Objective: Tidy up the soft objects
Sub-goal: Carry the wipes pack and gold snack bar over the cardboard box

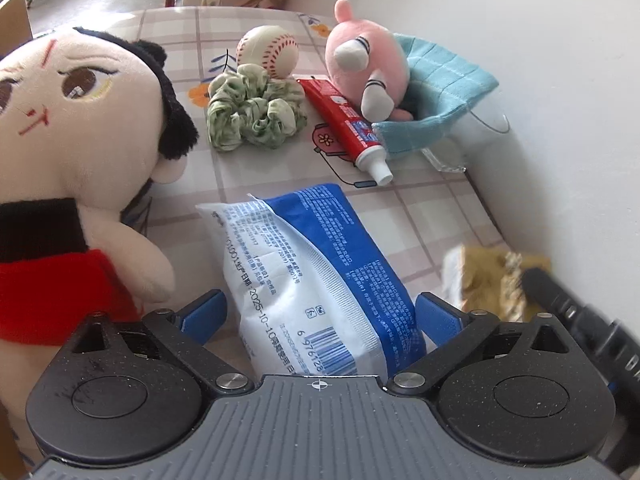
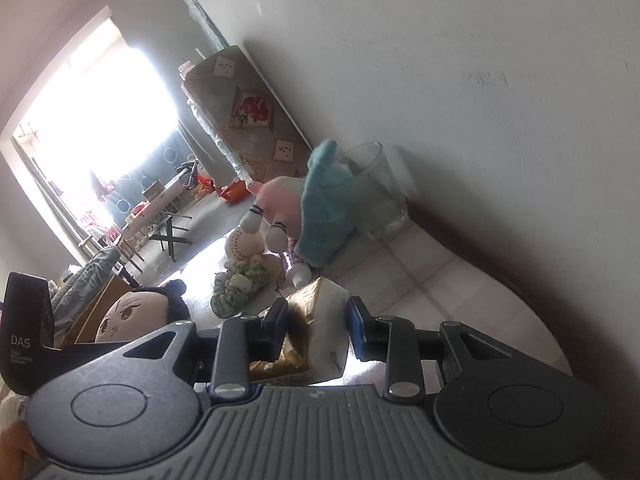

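A blue-and-white tissue pack (image 1: 320,256) lies on the checked tablecloth (image 1: 420,208) between the fingers of my left gripper (image 1: 320,312). That gripper is open, its blue pads standing just off the pack's sides. My right gripper (image 2: 318,330) is shut on a gold-and-white soft packet (image 2: 320,320), held above the table; the packet also appears blurred at the right edge (image 1: 496,280) of the left wrist view. A big-headed doll plush (image 1: 80,120) leans at the left. Further back lie a baseball (image 1: 267,50), a green scrunchie (image 1: 252,114) and a pink plush (image 1: 366,64).
A red toothpaste tube (image 1: 344,120) lies beside the pink plush, which rests in a light blue cloth (image 1: 444,76). A clear glass container (image 2: 376,188) stands by the white wall (image 1: 560,120). Past the table's far edge the room holds a patterned cabinet (image 2: 248,120).
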`<state>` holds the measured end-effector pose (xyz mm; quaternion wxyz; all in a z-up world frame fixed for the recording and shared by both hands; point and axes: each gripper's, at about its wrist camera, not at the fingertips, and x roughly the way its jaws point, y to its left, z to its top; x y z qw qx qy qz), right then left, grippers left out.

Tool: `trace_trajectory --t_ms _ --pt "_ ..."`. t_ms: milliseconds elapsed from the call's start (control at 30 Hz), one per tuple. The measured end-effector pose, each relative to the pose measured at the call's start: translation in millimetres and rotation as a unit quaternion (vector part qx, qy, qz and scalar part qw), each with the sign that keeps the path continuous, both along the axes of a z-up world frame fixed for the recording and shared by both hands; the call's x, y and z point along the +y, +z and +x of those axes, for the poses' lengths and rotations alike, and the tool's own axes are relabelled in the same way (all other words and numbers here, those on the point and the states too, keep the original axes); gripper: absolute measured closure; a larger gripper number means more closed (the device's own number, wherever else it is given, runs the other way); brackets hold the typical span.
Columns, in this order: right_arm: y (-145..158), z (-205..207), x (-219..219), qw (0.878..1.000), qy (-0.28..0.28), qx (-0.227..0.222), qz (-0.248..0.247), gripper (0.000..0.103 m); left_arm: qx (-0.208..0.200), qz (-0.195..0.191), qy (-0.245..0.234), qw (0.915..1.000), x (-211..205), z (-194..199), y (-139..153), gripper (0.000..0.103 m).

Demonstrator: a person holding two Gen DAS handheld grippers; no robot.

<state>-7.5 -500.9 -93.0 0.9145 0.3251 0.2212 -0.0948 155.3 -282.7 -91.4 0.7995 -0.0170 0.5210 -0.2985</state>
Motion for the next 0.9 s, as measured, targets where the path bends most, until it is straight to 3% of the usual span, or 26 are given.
trace_trajectory --t_ms 167,233,267,400,667,900 --pt "-23.9 4.6 -2.9 0.999 -0.01 0.009 0.042 0.069 -0.002 0.01 -0.002 0.9999 -5.5 0.8 -6.1 0.006" --pt "-29.3 3.7 -2.0 0.999 -0.013 0.01 0.052 0.069 -0.001 0.009 -0.001 1.0 -5.1 1.2 -6.0 0.013" --pt "-30.2 4.6 -2.9 0.998 -0.014 0.009 0.055 0.069 -0.003 0.007 0.001 1.0 -4.2 1.0 -4.8 0.022" --pt "-31.0 2.3 -3.4 0.998 -0.018 0.001 0.063 0.069 -0.01 -0.006 0.009 0.9999 2.9 1.7 -2.9 0.031" --pt "-18.6 -17.9 3.0 0.998 -0.02 -0.022 0.062 0.069 -0.01 -0.038 0.006 0.9992 13.5 -7.6 7.2 0.034" --pt "16.3 -37.2 18.1 0.997 -0.014 -0.058 0.041 0.07 -0.033 -0.077 0.003 0.9965 34.7 -27.5 39.9 0.034"
